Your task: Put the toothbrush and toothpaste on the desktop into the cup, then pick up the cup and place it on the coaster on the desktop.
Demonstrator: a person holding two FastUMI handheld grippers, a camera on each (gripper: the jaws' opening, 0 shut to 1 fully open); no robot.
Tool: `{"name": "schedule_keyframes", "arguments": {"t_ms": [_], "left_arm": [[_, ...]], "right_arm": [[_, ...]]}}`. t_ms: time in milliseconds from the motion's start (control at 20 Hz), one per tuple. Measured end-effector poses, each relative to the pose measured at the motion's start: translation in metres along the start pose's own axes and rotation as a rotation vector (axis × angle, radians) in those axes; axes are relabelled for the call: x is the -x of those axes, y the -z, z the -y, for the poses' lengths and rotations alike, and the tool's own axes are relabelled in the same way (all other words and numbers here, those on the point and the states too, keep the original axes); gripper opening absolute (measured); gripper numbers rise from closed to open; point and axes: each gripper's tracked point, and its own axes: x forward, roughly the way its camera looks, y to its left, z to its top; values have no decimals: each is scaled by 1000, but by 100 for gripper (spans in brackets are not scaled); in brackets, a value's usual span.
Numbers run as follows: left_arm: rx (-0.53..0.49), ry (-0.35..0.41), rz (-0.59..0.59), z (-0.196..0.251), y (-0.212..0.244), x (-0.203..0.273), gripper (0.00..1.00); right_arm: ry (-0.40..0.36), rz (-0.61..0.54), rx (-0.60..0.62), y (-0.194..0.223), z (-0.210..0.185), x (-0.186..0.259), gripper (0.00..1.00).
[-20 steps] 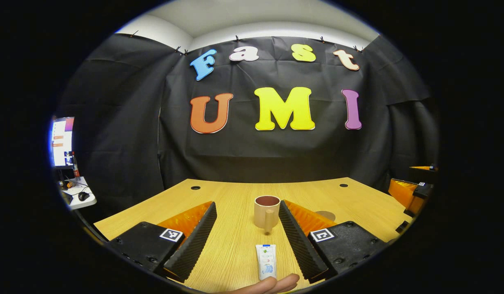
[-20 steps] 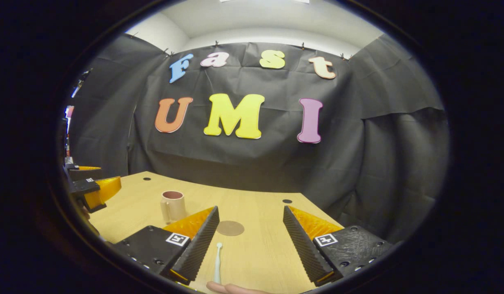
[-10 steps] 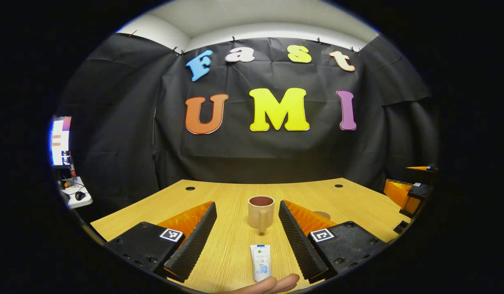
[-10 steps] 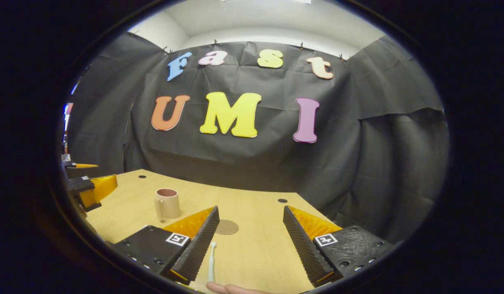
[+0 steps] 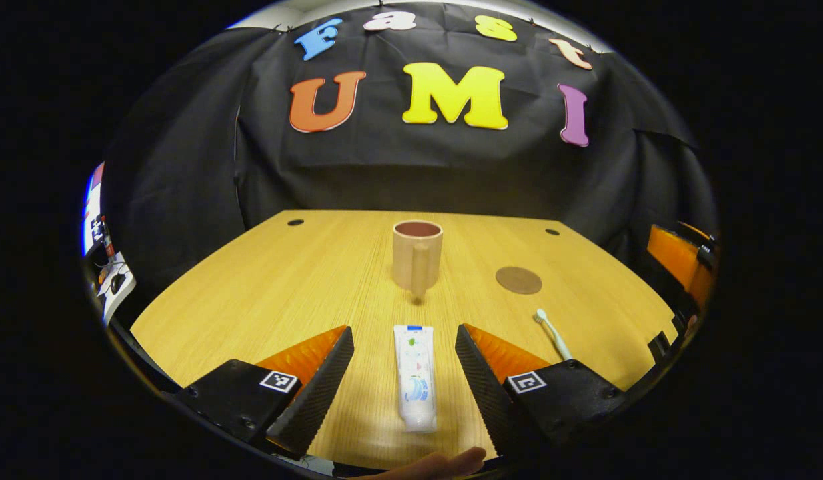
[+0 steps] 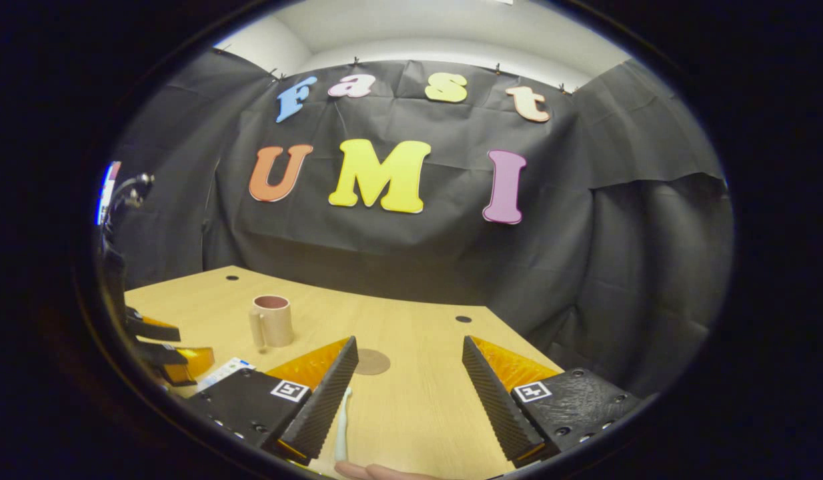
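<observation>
A white toothpaste tube [image 5: 415, 377] lies flat on the wooden desk [image 5: 285, 280], right between the spread fingers of my left gripper [image 5: 403, 380], which is open. Beyond the tube stands a beige cup [image 5: 417, 256] with its handle toward me. A round brown coaster [image 5: 518, 280] sits to the cup's right, and a white toothbrush [image 5: 552, 334] lies nearer on that side. In the right gripper view, my right gripper [image 6: 406, 395] is open above the desk, the toothbrush [image 6: 341, 423] beside its left finger. The cup [image 6: 272, 322], coaster [image 6: 371, 362] and left gripper [image 6: 165, 347] lie farther left.
Cable holes [image 5: 295, 222] mark the desk's far corners. A side table with a monitor and small items [image 5: 111, 280] stands off the left edge. Black cloth walls the booth behind the desk. A person's fingertips [image 5: 445, 461] show at the bottom of the left gripper view.
My left gripper has tilted downward and come lower, so the toothpaste now lies between its fingers. The right gripper has barely moved; the left gripper has swung closer to the desk in its view.
</observation>
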Motion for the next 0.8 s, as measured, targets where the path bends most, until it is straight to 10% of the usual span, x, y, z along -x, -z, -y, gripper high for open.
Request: {"name": "schedule_keyframes", "arguments": {"t_ms": [500,800], "left_arm": [[16,35,-242,10,50,-16,91],[-20,49,-283,12,57,-12,48]], "right_arm": [[-7,-59,-14,21,4,-8,95],[-18,-65,-14,22,0,-10,95]]}}
